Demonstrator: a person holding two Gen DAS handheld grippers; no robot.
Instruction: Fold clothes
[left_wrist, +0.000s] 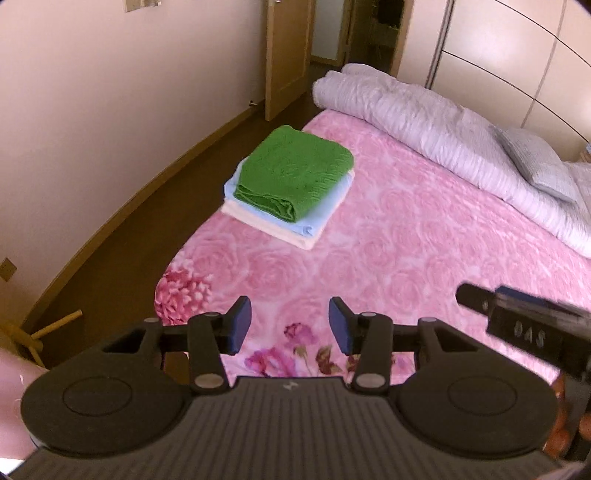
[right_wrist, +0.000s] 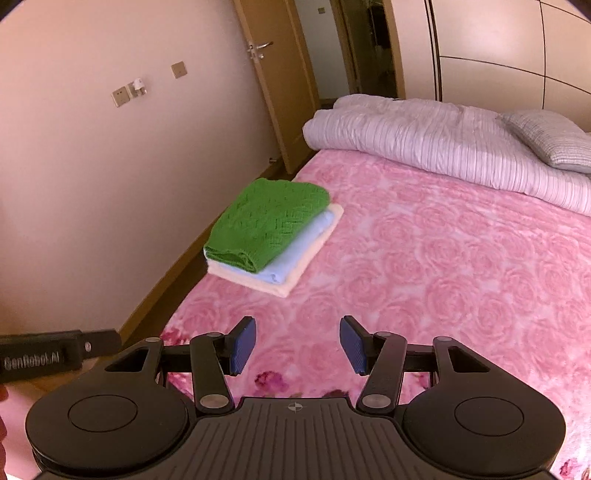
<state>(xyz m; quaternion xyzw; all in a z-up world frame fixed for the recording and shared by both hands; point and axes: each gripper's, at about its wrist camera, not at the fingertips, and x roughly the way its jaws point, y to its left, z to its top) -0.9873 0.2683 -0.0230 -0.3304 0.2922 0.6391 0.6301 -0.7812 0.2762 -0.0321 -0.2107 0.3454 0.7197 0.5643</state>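
A stack of three folded clothes (left_wrist: 291, 184) lay near the bed's left edge, on the pink rose-patterned bedspread (left_wrist: 424, 251). A green knit piece (right_wrist: 267, 221) sat on top, a light blue piece (right_wrist: 295, 251) under it and a cream piece (right_wrist: 280, 286) at the bottom. The stack's long axis ran from its near, rolled fold toward the door, slightly slanted against the bed's edge; the green piece's folded end faced the cameras.

The left gripper (left_wrist: 290, 326) hovered short of the stack with its blue-padded fingers spread and nothing between them. The right gripper (right_wrist: 297, 345) hung likewise, fingers apart and empty, well short of the stack.

The left wrist view alone showed wooden legs (left_wrist: 44, 332) on the dark floor left of the stack, and the right gripper's black body at its right margin. The right wrist view alone showed wall sockets (right_wrist: 129, 92) and the door handle (right_wrist: 258, 48), with the left gripper's lettered body at its left margin.

Beyond the stack a pale rolled quilt (right_wrist: 424, 144) lay across the bed with a grey pillow (right_wrist: 554, 144) on it. A wooden door (left_wrist: 286, 55) stood open behind, beside a pale wardrobe (left_wrist: 517, 55).
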